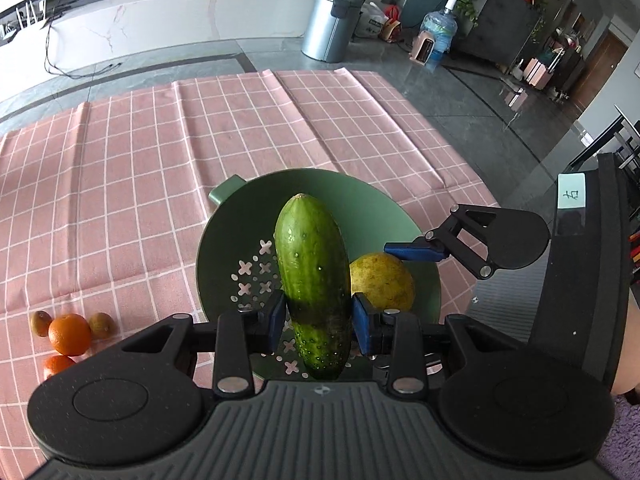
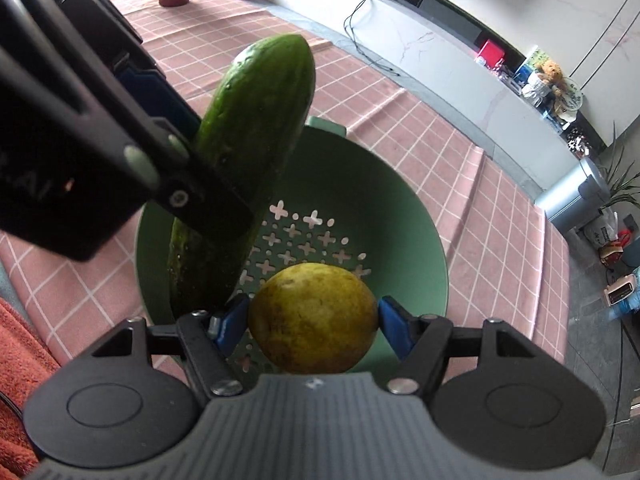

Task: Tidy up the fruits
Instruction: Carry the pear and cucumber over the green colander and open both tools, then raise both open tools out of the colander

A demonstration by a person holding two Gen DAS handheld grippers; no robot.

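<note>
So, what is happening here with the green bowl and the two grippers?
A person is sorting fruit with two handheld grippers. The left gripper is shut on a cucumber and holds it over the green strainer bowl. The right gripper has its fingers at both sides of a yellow-green fruit in the bowl. An orange and two small brownish fruits wait on the pink checked cloth.

Both fisheye views are bright with soft daylight and sharp across most of the scene. Straight lines bow strongly toward the rims, and the corners go black. The glossy grey stone floor (image 1: pixel 500 104), far ahead and right of the left claw (image 1: pixel 319 317), mirrors pale glare. The long green cucumber (image 1: pixel 313 276) darkens with shadow between that claw's pads.
</note>
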